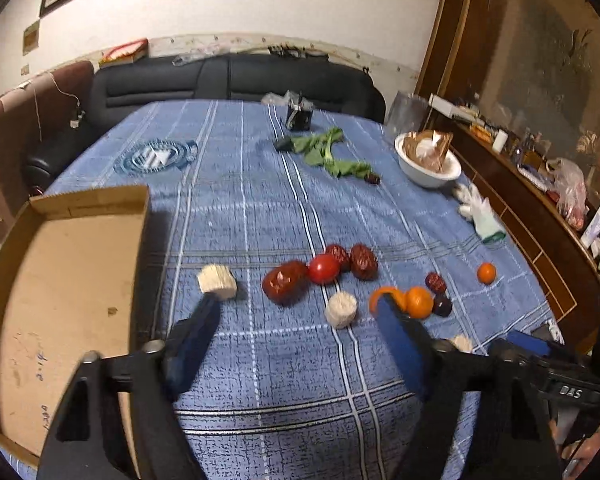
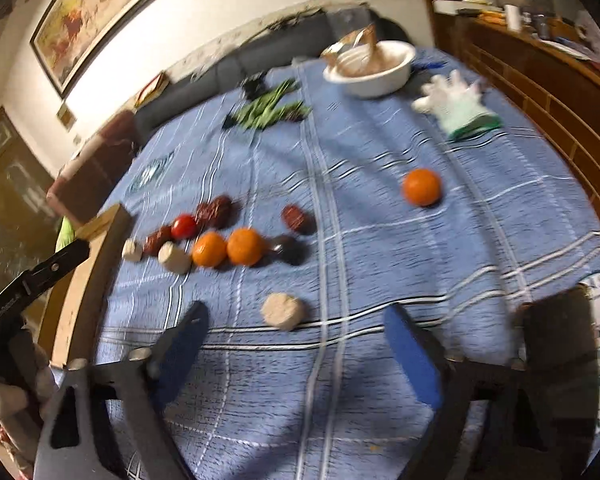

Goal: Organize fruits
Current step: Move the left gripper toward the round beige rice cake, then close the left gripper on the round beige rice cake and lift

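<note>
Fruit scattered on the desk, tomato among what look like dates, cardboard tray left, left hand-held gripper and right hand-held gripper both released, holding nothing

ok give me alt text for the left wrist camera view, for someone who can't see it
An open left gripper hovers over a blue checked tablecloth scattered with red dates, a cherry tomato, small oranges and pale round cakes. An empty cardboard box sits at left; a white bowl and leafy greens lie farther back.
</note>
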`<action>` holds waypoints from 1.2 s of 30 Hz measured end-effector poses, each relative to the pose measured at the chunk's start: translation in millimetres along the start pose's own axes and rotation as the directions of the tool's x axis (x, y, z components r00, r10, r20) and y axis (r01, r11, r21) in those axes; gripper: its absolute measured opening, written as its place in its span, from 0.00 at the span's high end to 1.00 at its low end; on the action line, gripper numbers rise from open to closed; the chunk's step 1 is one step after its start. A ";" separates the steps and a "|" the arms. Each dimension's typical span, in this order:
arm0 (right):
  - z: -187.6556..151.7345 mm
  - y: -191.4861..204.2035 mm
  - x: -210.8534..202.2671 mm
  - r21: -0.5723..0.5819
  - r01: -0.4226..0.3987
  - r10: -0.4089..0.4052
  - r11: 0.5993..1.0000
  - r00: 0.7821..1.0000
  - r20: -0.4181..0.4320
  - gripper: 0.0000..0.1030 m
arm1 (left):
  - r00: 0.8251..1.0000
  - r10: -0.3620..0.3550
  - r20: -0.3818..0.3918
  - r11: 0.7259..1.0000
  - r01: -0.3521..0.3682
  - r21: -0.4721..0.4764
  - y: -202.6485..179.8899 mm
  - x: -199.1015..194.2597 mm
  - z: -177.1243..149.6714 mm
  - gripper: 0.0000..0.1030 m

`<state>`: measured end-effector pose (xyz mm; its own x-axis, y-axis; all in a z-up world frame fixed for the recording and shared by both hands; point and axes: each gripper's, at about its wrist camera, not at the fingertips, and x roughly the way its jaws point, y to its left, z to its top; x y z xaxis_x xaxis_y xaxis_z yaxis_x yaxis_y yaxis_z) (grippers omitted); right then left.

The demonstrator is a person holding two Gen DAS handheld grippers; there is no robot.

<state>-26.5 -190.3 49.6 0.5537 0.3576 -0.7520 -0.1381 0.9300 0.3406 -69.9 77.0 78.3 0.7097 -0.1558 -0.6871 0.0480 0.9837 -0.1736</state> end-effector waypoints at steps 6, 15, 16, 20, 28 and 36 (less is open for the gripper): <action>2.0 21.2 13.2 -0.095 0.016 -0.016 0.995 1.000 -0.008 0.31 | 0.996 -0.027 -0.082 0.999 0.030 0.026 -7.2 27.2 -7.0 0.41; 0.0 45.4 29.6 -0.255 0.064 -0.075 0.965 0.997 -0.036 0.31 | 0.987 -0.048 -0.154 0.996 0.059 0.071 -22.6 65.8 -2.6 0.42; -0.2 46.7 31.5 -0.263 0.067 -0.080 0.963 0.996 -0.038 0.31 | 0.986 -0.052 -0.158 0.995 0.064 0.076 -23.9 69.5 -2.0 0.42; 2.7 42.0 38.1 -0.248 0.062 -0.078 0.967 0.995 -0.056 0.38 | 0.982 -0.072 -0.175 0.992 0.089 0.091 -28.6 78.8 -0.9 0.47; 5.7 29.4 47.7 -0.211 0.062 -0.081 0.975 0.993 -0.083 0.56 | 0.981 -0.069 -0.180 0.991 0.088 0.099 -32.6 90.1 0.8 0.68; 4.5 29.6 46.8 -0.208 0.065 -0.083 0.976 0.993 -0.079 0.72 | 0.988 -0.054 -0.145 0.993 0.069 0.098 -32.4 74.9 -4.8 0.76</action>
<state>-0.9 -146.4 27.0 0.4966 0.2846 -0.8200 -0.2698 0.9485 0.1659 -21.7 33.1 29.1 0.5969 -0.2200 -0.7715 0.1655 0.9748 -0.1499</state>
